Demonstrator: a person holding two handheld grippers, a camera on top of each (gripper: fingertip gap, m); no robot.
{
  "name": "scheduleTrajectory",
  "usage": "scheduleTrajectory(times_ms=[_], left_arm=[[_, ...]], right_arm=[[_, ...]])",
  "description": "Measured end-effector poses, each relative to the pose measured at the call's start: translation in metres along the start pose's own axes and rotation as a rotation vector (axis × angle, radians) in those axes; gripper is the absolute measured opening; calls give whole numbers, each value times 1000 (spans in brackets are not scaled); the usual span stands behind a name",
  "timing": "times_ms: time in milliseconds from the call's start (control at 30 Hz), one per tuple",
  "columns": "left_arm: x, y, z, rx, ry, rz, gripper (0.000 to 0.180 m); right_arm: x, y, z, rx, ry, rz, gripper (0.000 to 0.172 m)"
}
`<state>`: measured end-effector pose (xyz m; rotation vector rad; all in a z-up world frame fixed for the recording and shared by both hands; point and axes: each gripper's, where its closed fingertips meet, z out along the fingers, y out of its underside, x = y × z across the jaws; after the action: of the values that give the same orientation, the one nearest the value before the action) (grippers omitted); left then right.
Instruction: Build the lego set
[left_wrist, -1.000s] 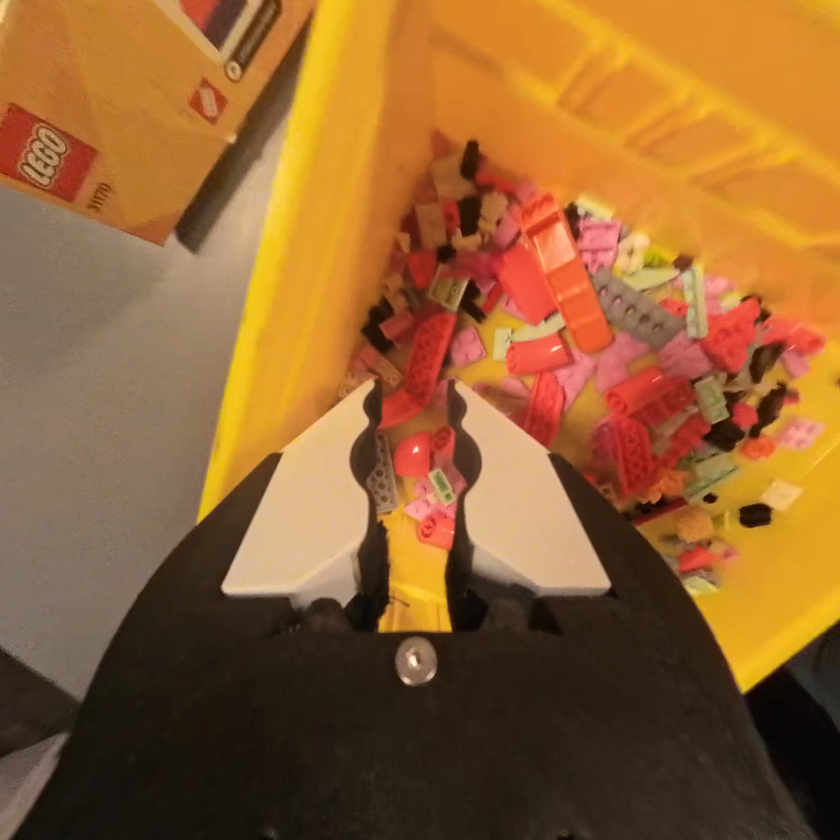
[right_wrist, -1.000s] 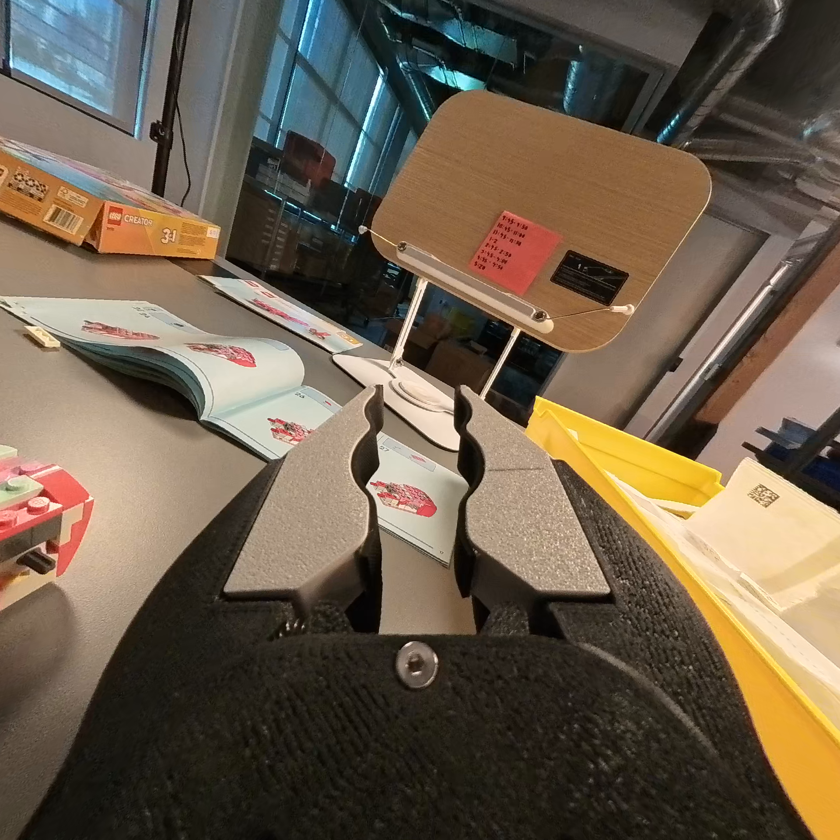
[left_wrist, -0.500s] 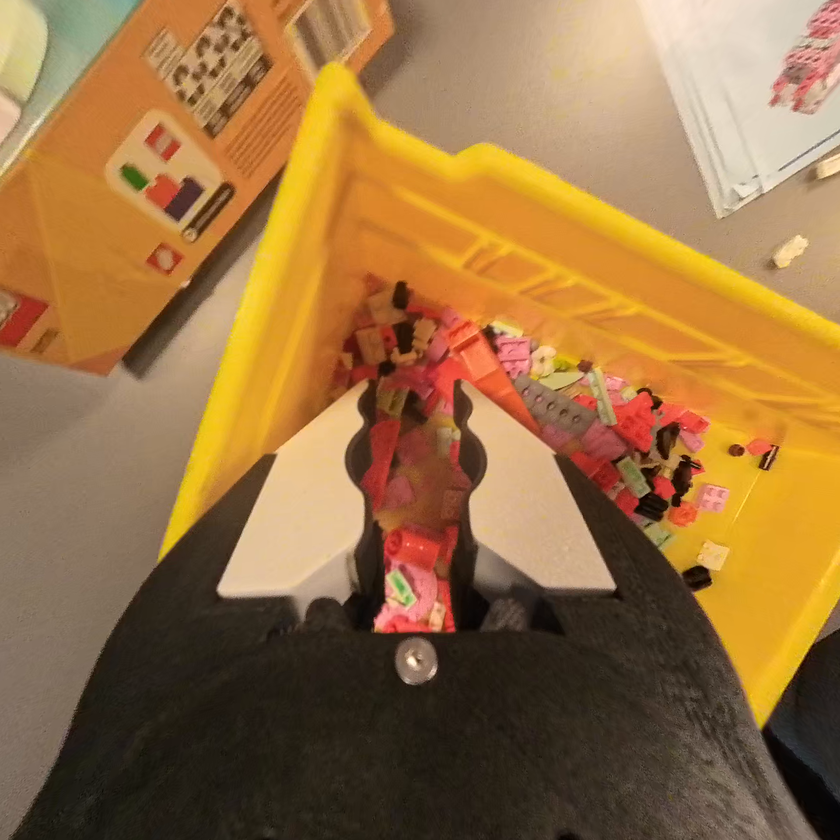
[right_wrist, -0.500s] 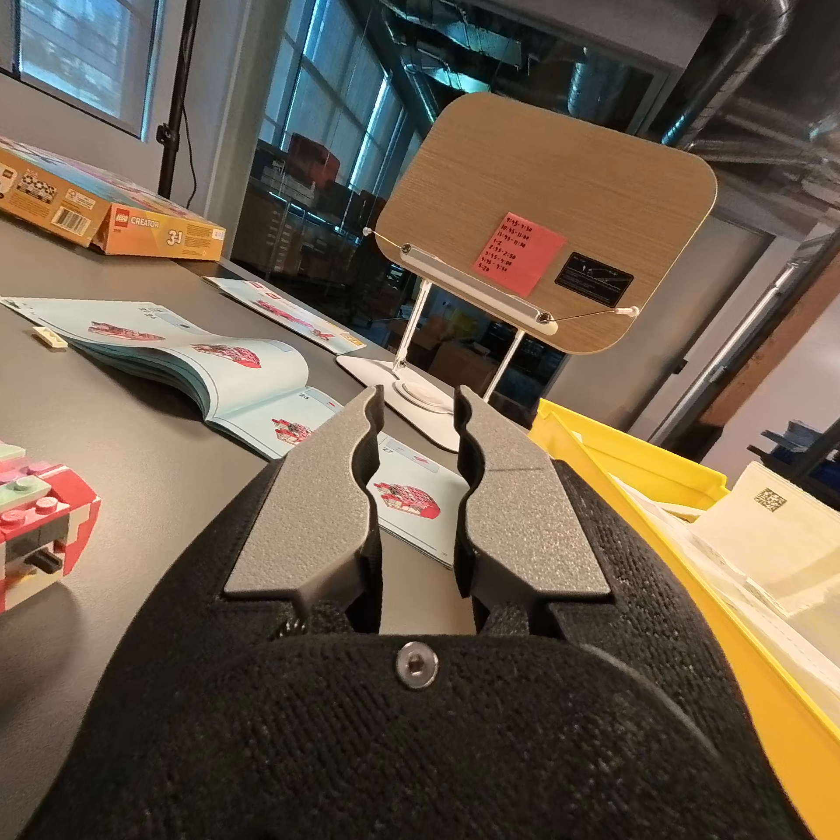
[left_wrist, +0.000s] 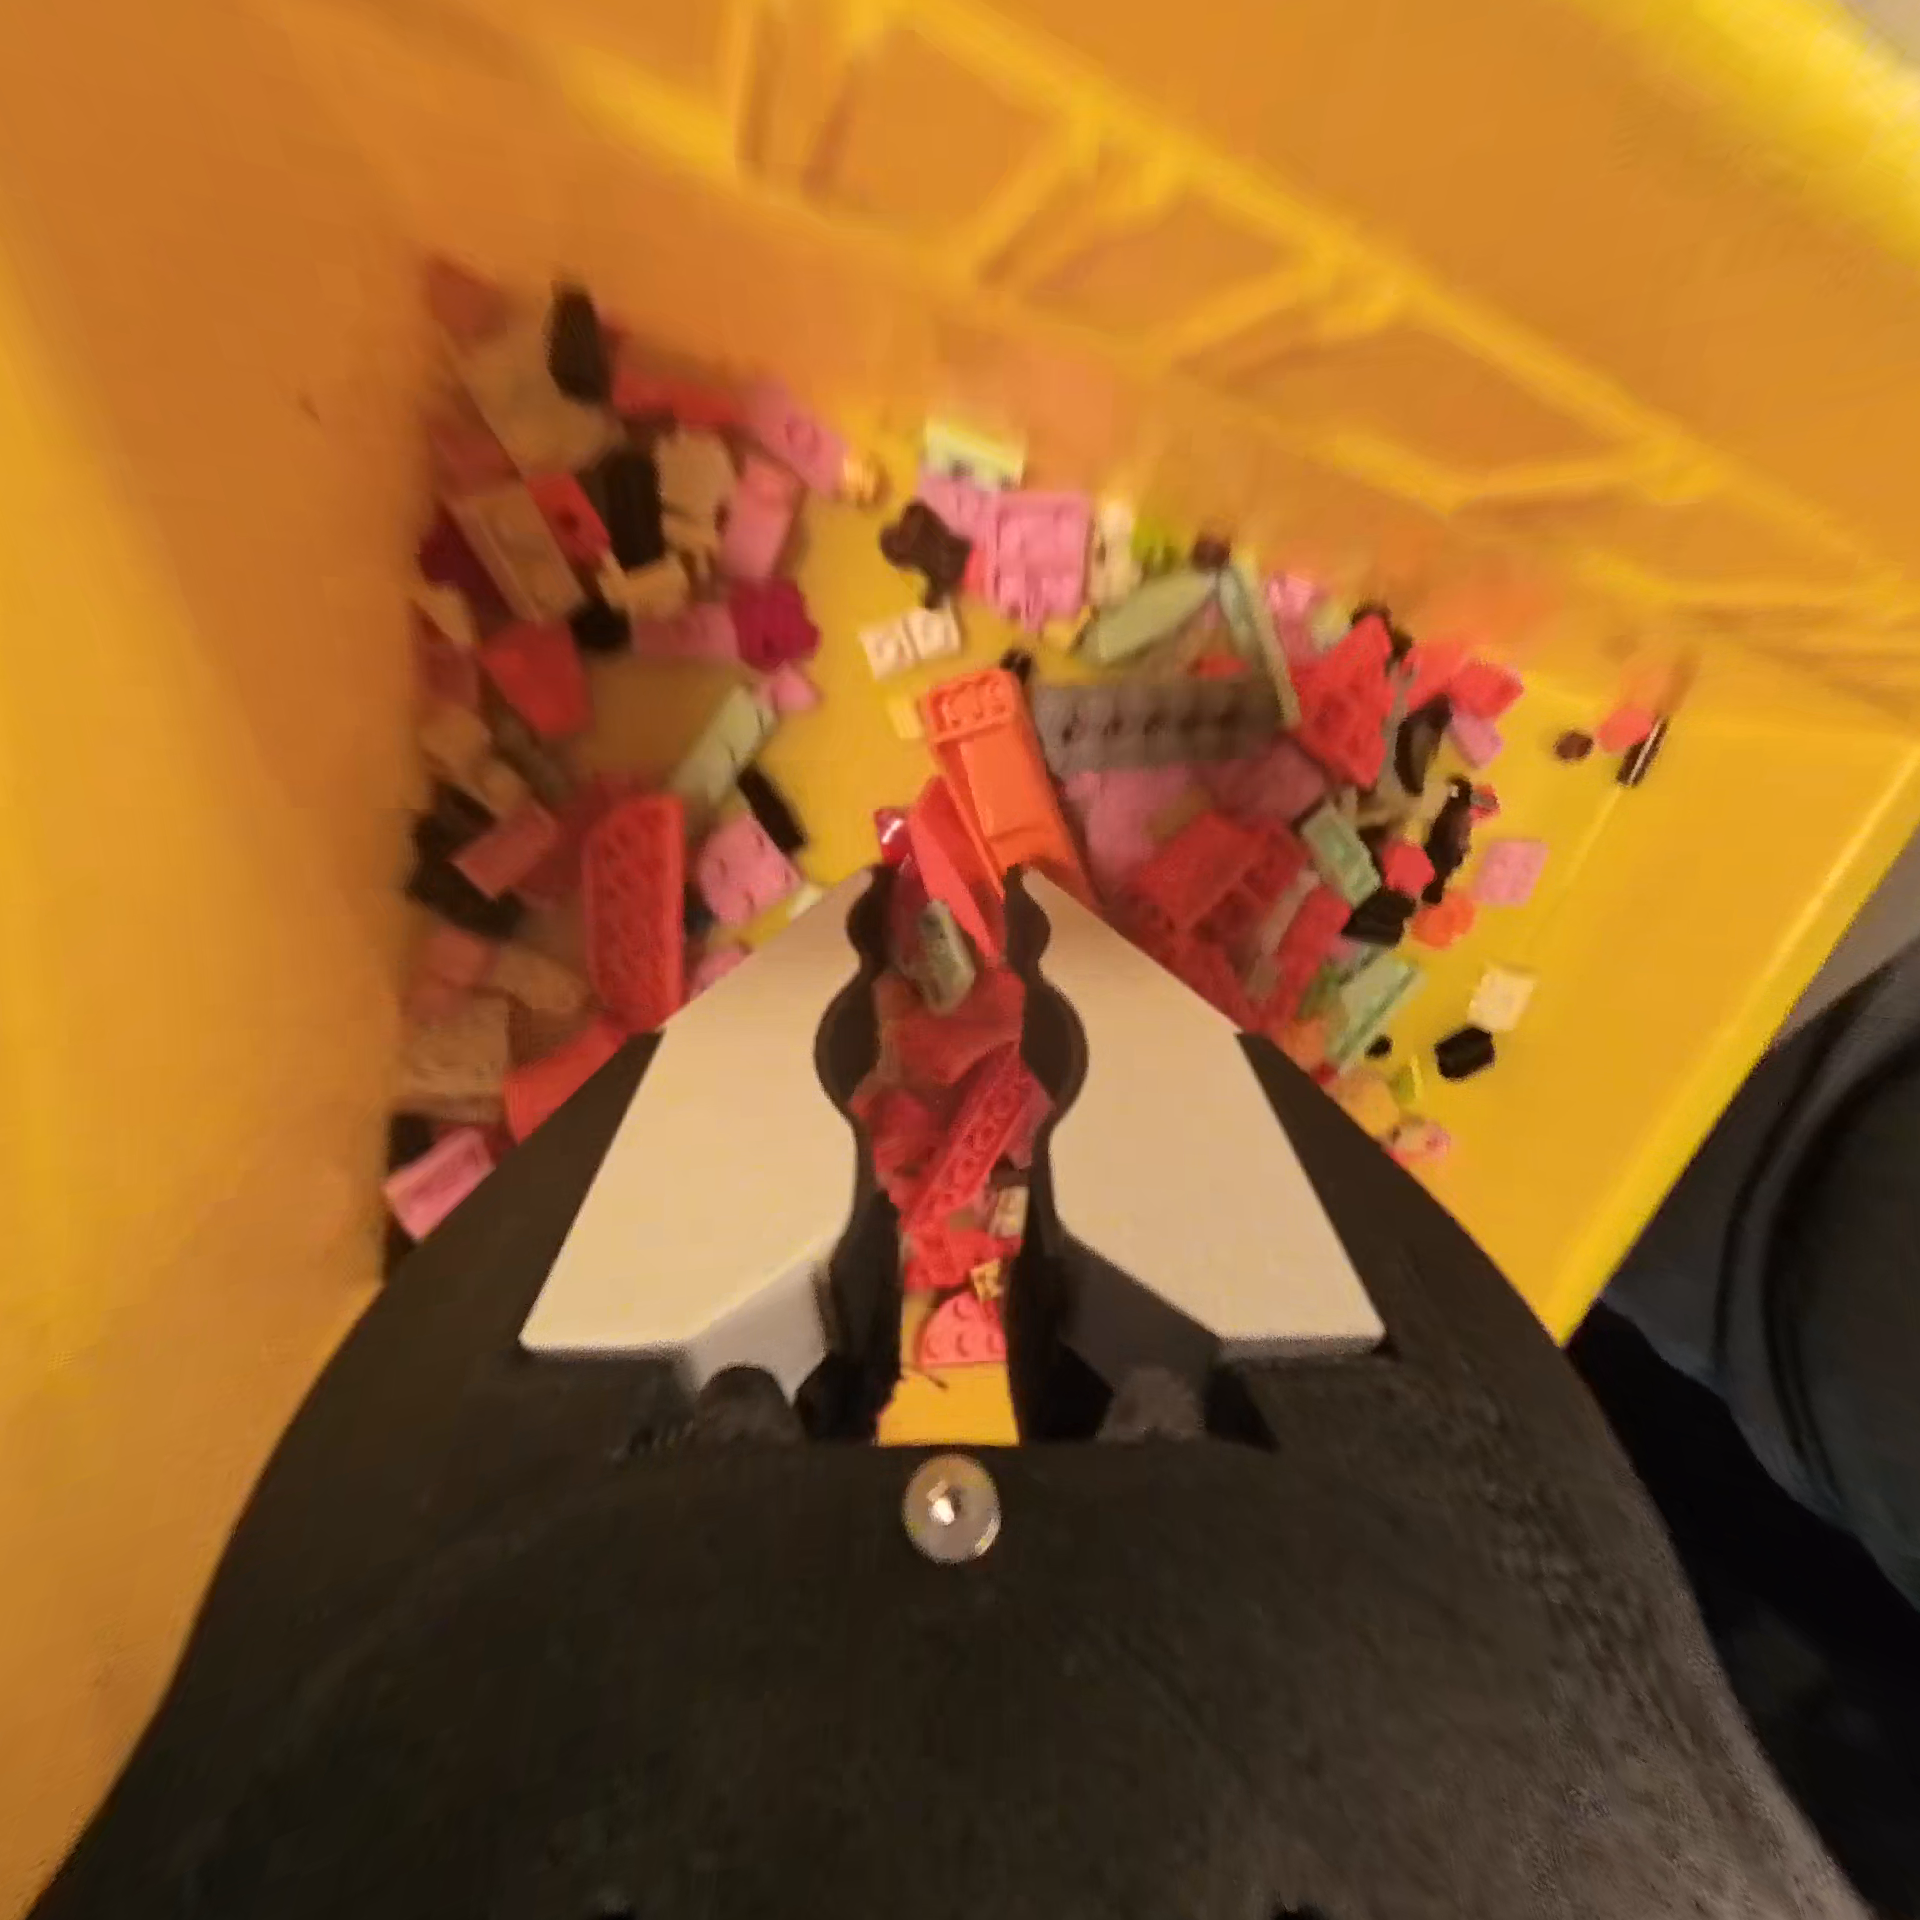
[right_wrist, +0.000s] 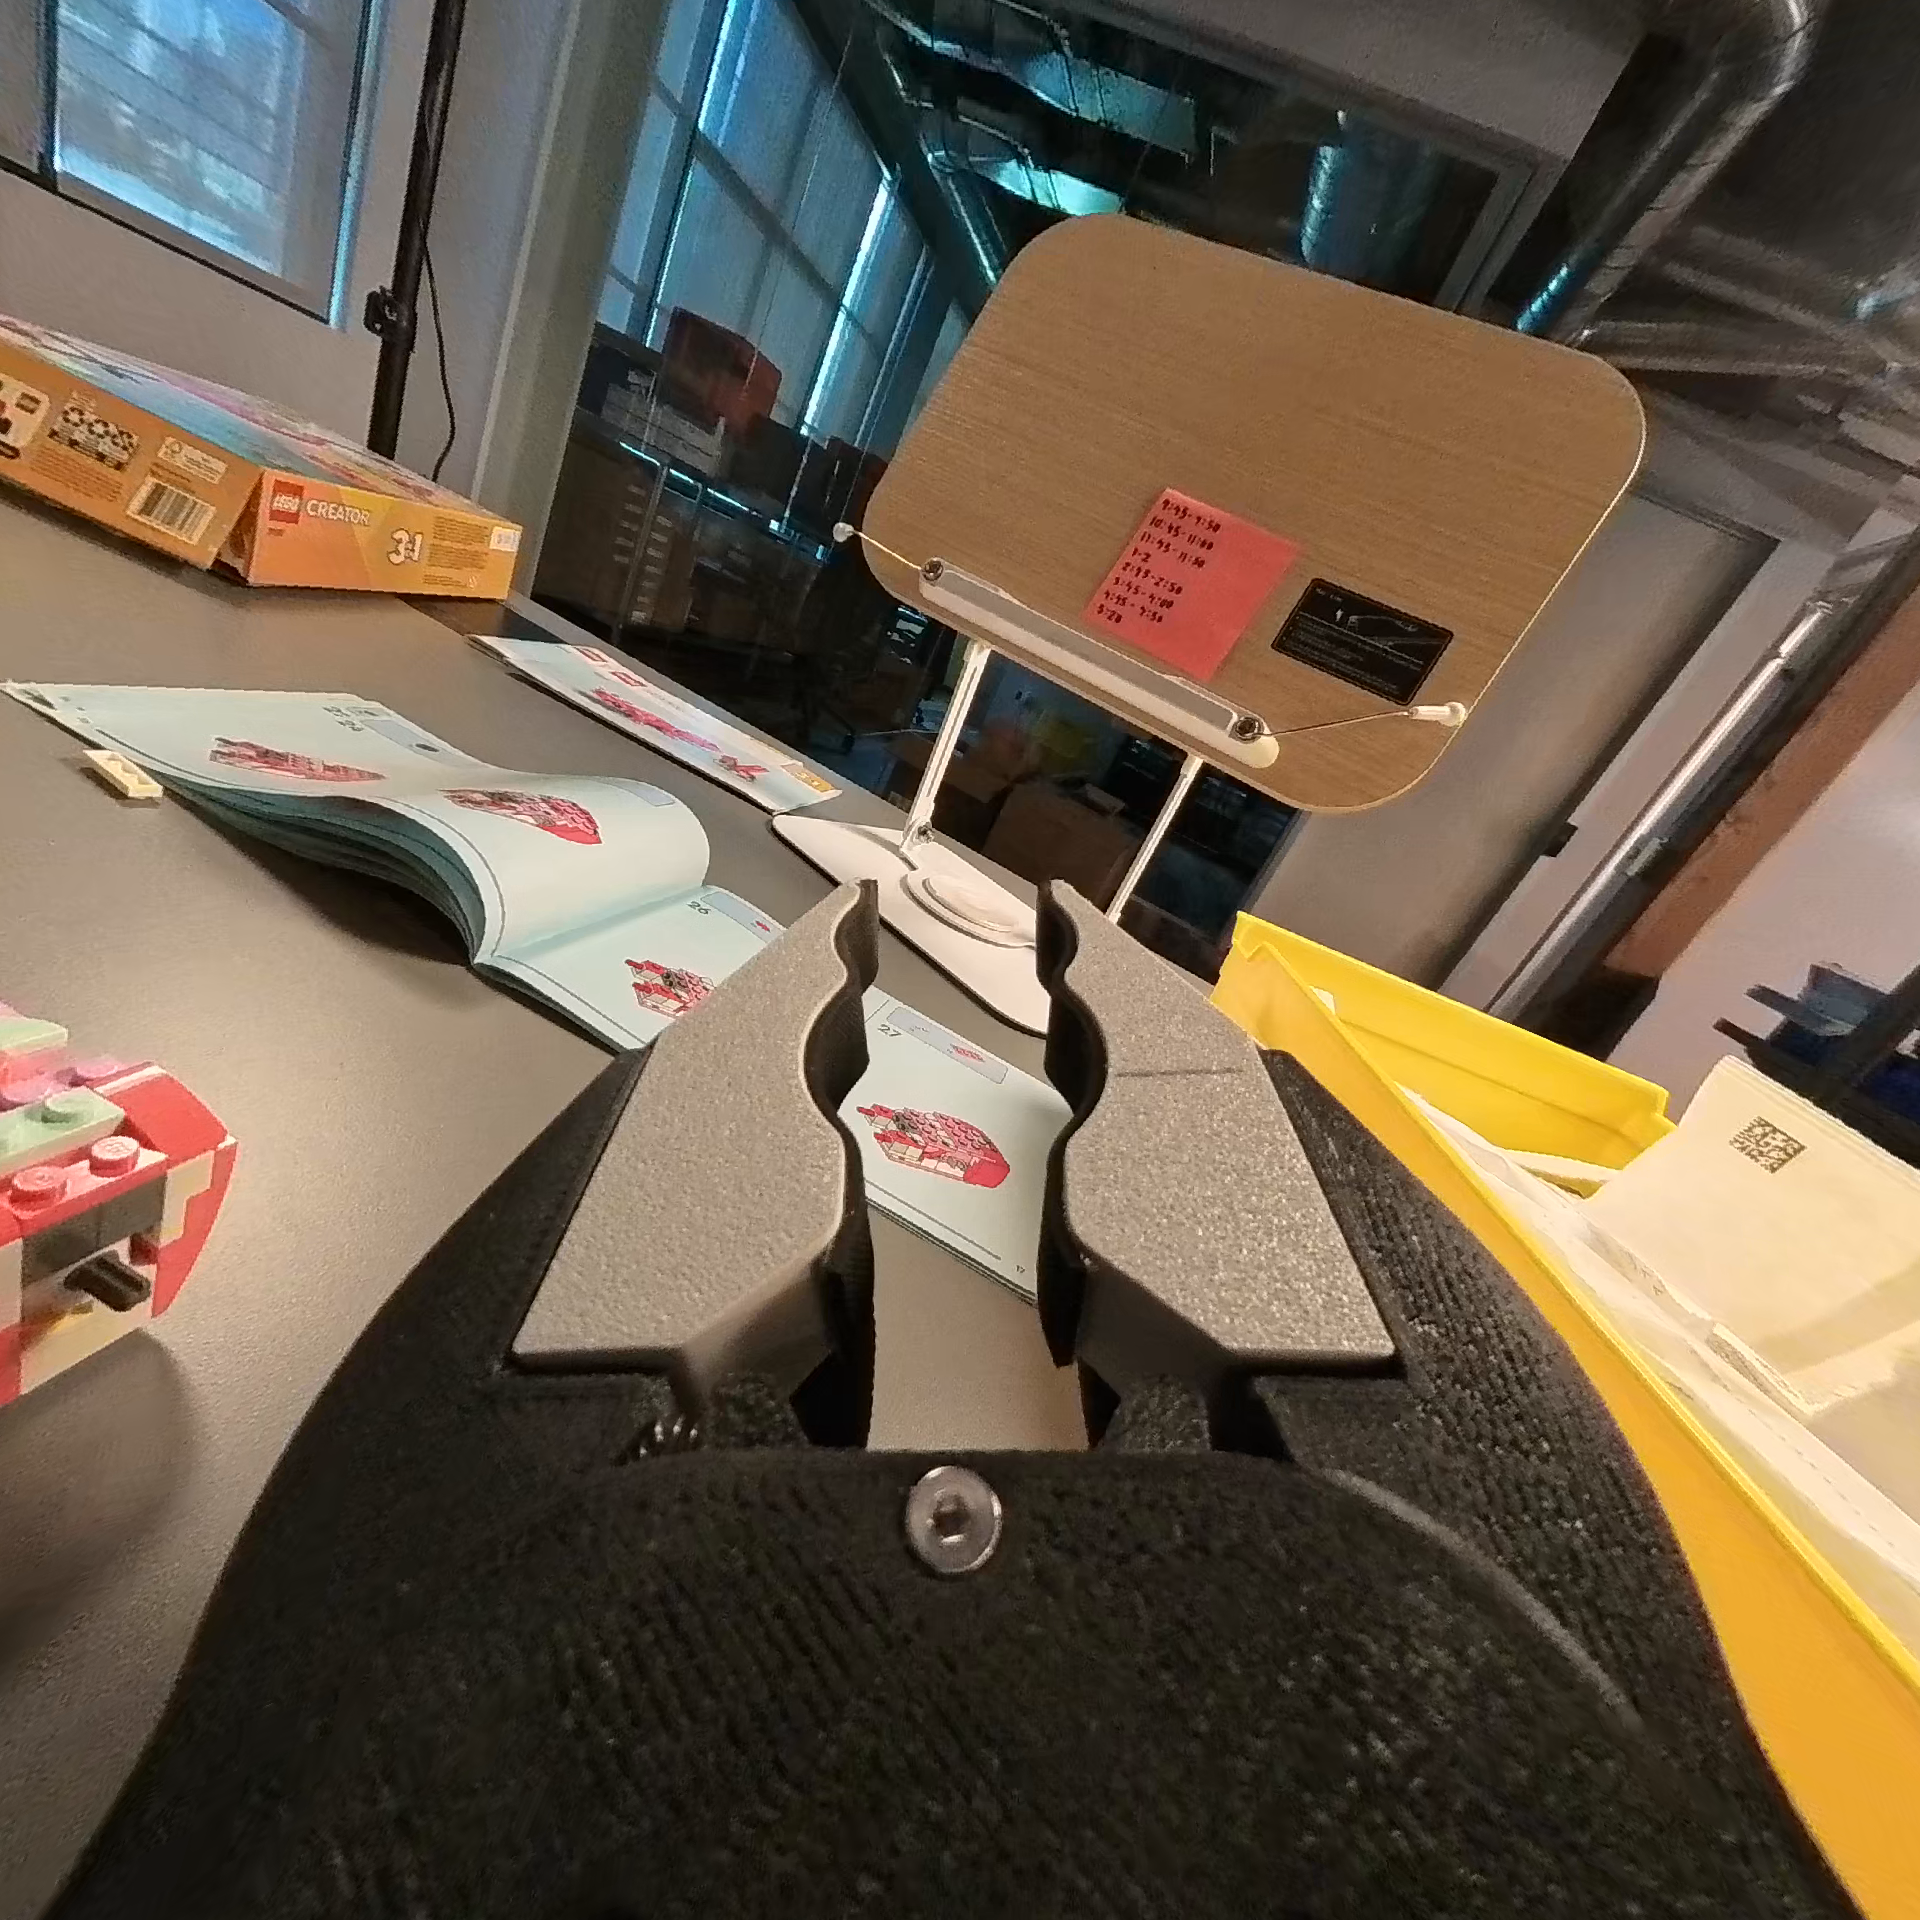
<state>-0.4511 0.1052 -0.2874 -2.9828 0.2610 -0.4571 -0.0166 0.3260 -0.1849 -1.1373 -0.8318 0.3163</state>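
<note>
**A:** What is at your left gripper (left_wrist: 951, 883)?

**B:** Its jaws stand narrowly apart, low inside a yellow bin (left_wrist: 208, 727). A red wedge brick (left_wrist: 940, 868) sits between your fingertips. The view is blurred, so I cannot tell whether the pads press it. An orange brick (left_wrist: 987, 769) lies just ahead, and loose bricks (left_wrist: 1226, 883) are heaped on both sides.

**A:** And your right gripper (right_wrist: 951, 914)?

**B:** It is released, with nothing between the fingers. An open booklet (right_wrist: 582, 883) lies under and ahead of the tips on a grey table (right_wrist: 260, 1039). A red brick model (right_wrist: 94, 1174) stands to the left and a second yellow bin (right_wrist: 1455, 1049) to the right. A wooden book stand (right_wrist: 1247, 499) rises beyond, and an orange box (right_wrist: 312, 520) lies far left.
</note>
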Motion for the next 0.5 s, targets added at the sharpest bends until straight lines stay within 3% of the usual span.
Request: scheduleTrajectory(times_ms=[133,233,300,400,500], left_arm=[[-5,36,-8,-137,-60,-61,20],[-21,54,-19,-212,-188,-110,15],[-31,45,-27,-148,-276,-116,31],[-8,8,-31,66,-183,-37,63],[16,-20,-28,201,-128,110,64]], right_arm=[[0,0,0,1,-2,1,29],[-1,0,0,1,-2,2,29],[-1,0,1,1,-4,0,29],[-1,0,1,0,-3,1,29],[-1,0,1,-1,-3,0,29]])
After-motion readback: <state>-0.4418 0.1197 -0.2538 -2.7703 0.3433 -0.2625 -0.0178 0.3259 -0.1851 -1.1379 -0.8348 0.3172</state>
